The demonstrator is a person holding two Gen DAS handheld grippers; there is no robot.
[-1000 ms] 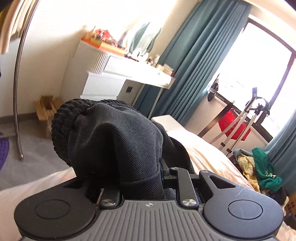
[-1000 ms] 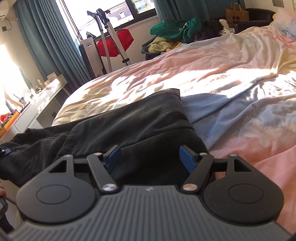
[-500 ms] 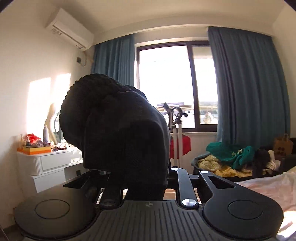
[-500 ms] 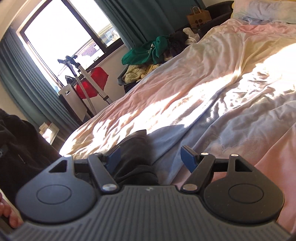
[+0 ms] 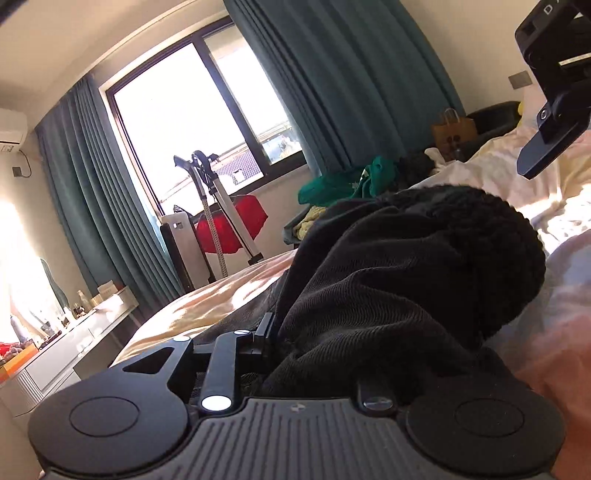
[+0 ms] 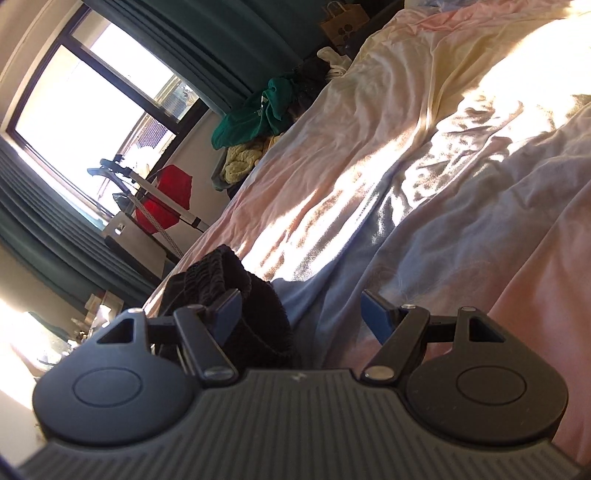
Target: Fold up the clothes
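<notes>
right gripper (image 6: 301, 314): blue pads | black linkages, silver screws | ribbed grey body

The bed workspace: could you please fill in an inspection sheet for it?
Surface: bed sheet, rumpled, sunlit.
Job's things: dark garment bunched on the sheet.
Clutter: clothes pile, green and yellow, and paper bag beyond the bed.
Grippers: left gripper jaws have just been opening, garment between them, grip hidden; right gripper open, empty.
Cables: thin wire on the wall.
Surroundings: window, teal curtains, white dresser.
</notes>
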